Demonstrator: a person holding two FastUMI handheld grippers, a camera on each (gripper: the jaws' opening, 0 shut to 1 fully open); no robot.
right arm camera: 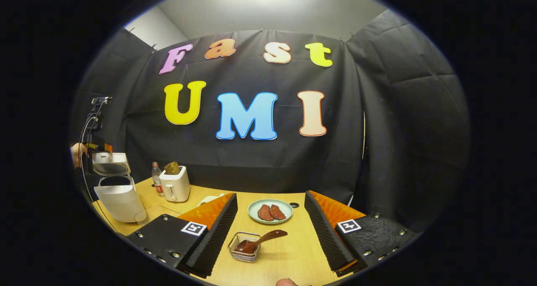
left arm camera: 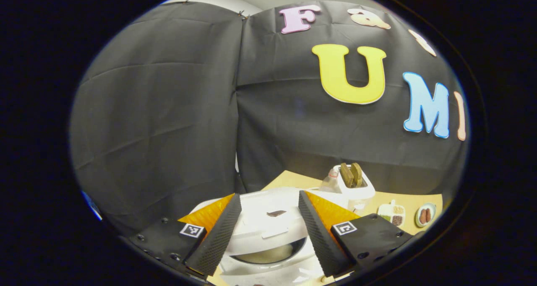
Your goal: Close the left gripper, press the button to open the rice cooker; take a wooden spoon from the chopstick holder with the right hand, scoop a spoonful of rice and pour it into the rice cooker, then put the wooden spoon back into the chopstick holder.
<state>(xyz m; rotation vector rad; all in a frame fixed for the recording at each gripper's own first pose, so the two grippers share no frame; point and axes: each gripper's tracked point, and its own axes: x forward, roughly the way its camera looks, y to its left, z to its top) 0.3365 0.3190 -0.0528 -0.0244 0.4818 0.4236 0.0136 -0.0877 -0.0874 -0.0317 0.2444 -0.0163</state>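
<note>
The white rice cooker (left arm camera: 268, 235) lies right below my left gripper (left arm camera: 269, 194), whose jaws stand wide apart with nothing between them. The cooker's lid (left arm camera: 268, 219) is up and the inner pot shows under it. In the right gripper view the cooker (right arm camera: 119, 196) stands at the table's far left with its lid (right arm camera: 110, 164) raised; the left gripper (right arm camera: 96, 146) and a hand hover beside the lid. My right gripper (right arm camera: 270, 196) is open above the table. Between its fingers sits a small wire chopstick holder (right arm camera: 244, 247) with a dark wooden spoon (right arm camera: 264, 237) lying in it, handle pointing right.
A toaster (right arm camera: 175, 184) with bread and a bottle (right arm camera: 157, 178) stand behind the cooker. A plate of meat (right arm camera: 270, 211) is just past the holder. The left gripper view also has the toaster (left arm camera: 352, 181), a divided dish of grains (left arm camera: 392, 214) and a small plate (left arm camera: 426, 214).
</note>
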